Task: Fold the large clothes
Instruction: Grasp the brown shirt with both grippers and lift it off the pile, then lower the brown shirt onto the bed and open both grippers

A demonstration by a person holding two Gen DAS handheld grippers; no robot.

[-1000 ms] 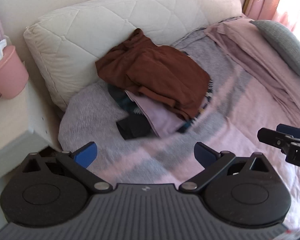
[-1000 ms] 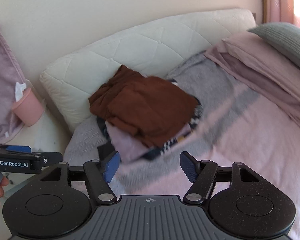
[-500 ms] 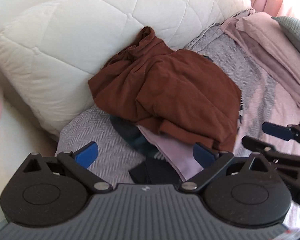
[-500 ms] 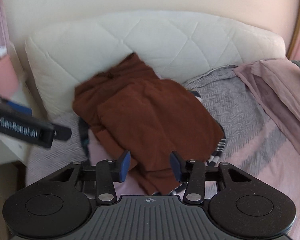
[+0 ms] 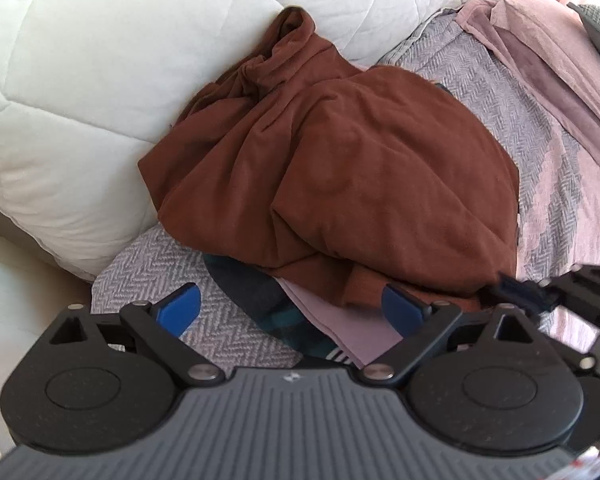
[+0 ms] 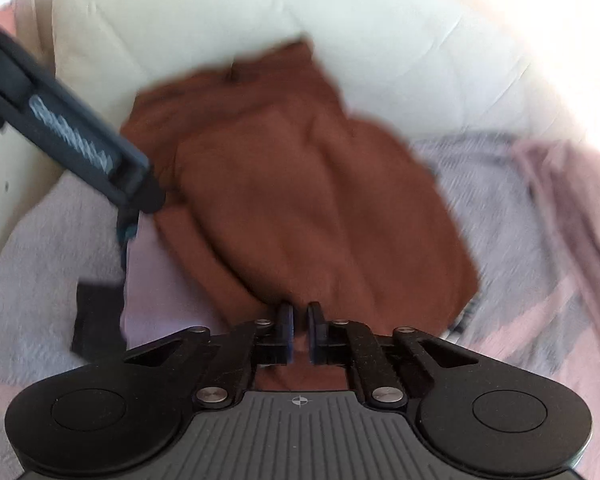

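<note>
A crumpled brown garment (image 5: 340, 168) tops a pile of clothes on the bed, leaning against a white quilted pillow (image 5: 100, 80). Under it lie a pale lilac garment (image 5: 340, 324) and a dark teal checked one (image 5: 260, 300). My left gripper (image 5: 290, 306) is open, its blue pads straddling the pile's near edge without touching the brown cloth. In the blurred right wrist view, my right gripper (image 6: 299, 326) is shut on the near hem of the brown garment (image 6: 300, 184). The left gripper's body (image 6: 72, 148) shows there at the left.
The bed carries a grey-and-pink herringbone blanket (image 5: 560, 184). Folded pink bedding (image 5: 560, 60) lies at the back right. A black cloth piece (image 6: 98, 320) sits at the pile's left edge. A white bedside surface (image 5: 4, 280) borders the bed on the left.
Both grippers moved in towards the pile. The right gripper's jaws went from open to shut on the brown garment's near edge. The left stayed open.
</note>
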